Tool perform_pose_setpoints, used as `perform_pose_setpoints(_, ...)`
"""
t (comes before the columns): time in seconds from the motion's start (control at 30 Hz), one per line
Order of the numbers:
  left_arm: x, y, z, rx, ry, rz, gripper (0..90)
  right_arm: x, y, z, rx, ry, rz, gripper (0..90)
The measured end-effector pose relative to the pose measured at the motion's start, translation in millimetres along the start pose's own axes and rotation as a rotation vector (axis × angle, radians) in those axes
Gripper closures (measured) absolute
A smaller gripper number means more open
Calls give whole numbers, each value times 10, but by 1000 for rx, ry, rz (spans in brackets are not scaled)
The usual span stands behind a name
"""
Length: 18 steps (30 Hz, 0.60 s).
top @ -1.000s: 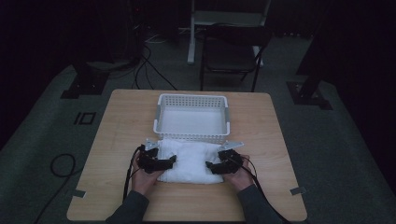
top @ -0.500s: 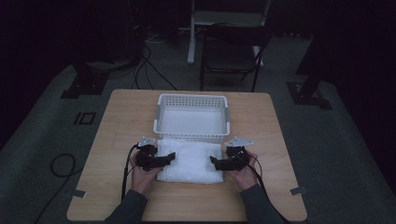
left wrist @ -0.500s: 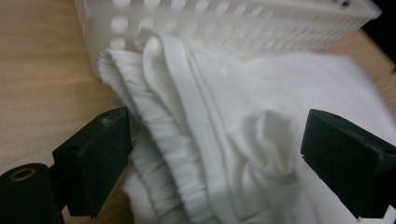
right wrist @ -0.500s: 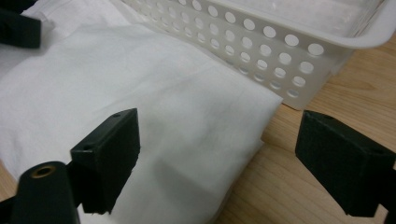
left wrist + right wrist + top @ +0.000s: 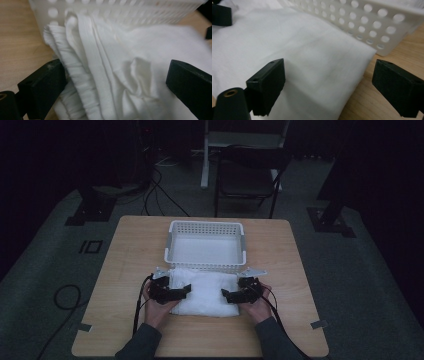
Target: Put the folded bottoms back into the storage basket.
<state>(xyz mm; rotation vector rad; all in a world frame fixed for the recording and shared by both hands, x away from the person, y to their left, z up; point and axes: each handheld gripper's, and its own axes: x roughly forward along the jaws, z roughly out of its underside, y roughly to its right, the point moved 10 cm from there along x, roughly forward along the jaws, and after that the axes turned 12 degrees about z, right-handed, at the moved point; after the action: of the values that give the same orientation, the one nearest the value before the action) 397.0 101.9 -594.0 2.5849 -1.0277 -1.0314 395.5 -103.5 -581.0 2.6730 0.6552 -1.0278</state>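
Note:
A folded white cloth lies flat on the wooden table, right against the near wall of a white perforated basket. My left gripper is at the cloth's left end, and my right gripper is at its right end. In the left gripper view the gripper is open, its jaws astride the bunched, ribbed folds of the cloth below the basket. In the right gripper view the gripper is open, with one jaw over the smooth cloth and the other over bare wood.
The basket is empty and stands mid-table behind the cloth. Black cables trail from both grippers toward the near edge. A dark chair and stand bases are on the floor beyond the table. Bare wood lies left and right of the cloth.
Both grippers drew slightly apart and then came back in over the cloth's two ends. The cloth looks flatter than one second ago. The basket has not moved.

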Motion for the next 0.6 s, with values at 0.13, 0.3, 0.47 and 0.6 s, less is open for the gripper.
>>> perform_pose_setpoints(0.13,42,-32,61,29,-21,-24,13,66,-34,66,-6,-26,-5,110)
perform_pose_setpoints(0.3,68,-120,147,-19,-40,4,3,99,-64,122,7,-40,-15,109)
perform_pose_setpoints(0.47,103,-143,171,-37,-45,56,3,168,-61,205,59,-67,-51,101)
perform_pose_setpoints(0.6,97,-140,176,-32,-67,64,6,201,-47,239,109,-88,-93,95)
